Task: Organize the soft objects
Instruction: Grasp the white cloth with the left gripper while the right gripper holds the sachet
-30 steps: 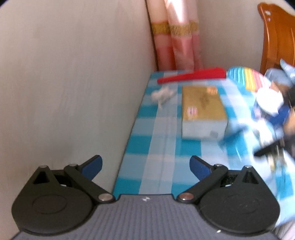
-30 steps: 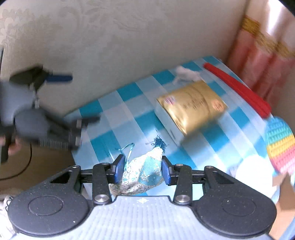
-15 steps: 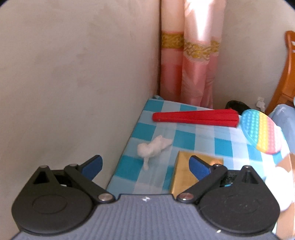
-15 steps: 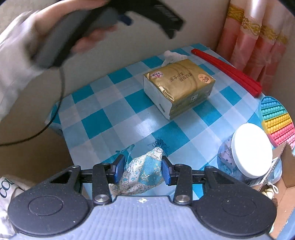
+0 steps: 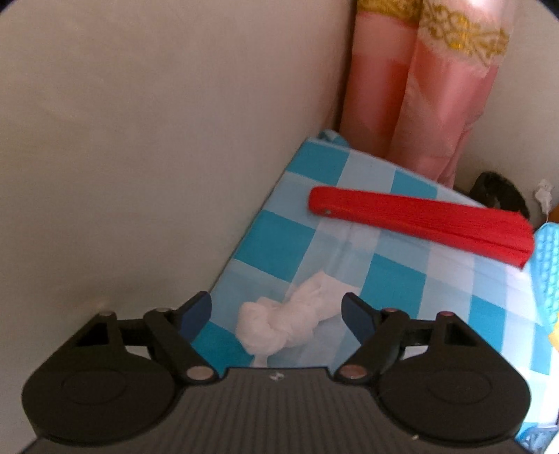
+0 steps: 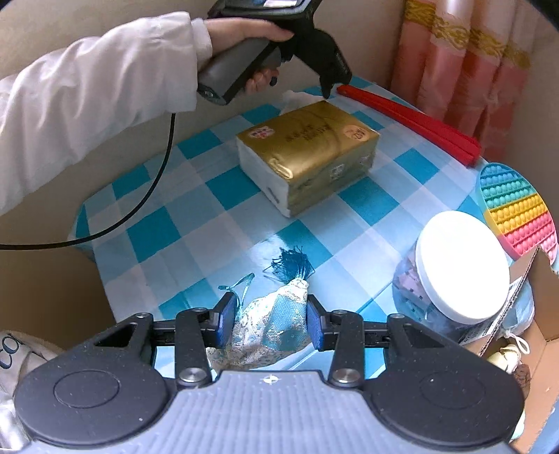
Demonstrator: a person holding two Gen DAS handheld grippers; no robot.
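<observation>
- Crumpled white tissue (image 5: 290, 323), one wad, lies on the checked tablecloth (image 5: 394, 290) near the wall-side edge, between the fingers of the left gripper (image 5: 276, 314).
- That gripper's jaws have just been closing; the wad sits in the gap, and the pads do not appear to press on it.
- One embroidered blue pouch (image 6: 270, 328) with a dark teal tassel (image 6: 291, 263) is pinched between the pads of the right gripper (image 6: 267, 319), its jaws narrowed onto the cloth.
- One gold tissue pack (image 6: 307, 150) stands mid-table; one folded red fan (image 5: 422, 220) lies beyond it near the far edge.
- One rainbow bubble mat (image 6: 517, 209), one jar with a white lid (image 6: 461, 265) and one cardboard box (image 6: 534, 335) sit at the right of the table.
- In the right wrist view, a hand (image 6: 244, 31) in a white sleeve (image 6: 91, 90) grips the left tool's handle, pointing it steeply down at the far corner; a black cable (image 6: 139, 202) trails from it.
- Both grippers tilt downward toward the table.
- The table stands against a plain beige wall (image 5: 157, 139), with a pink curtain (image 5: 419, 87) trimmed in gold behind the corner.
</observation>
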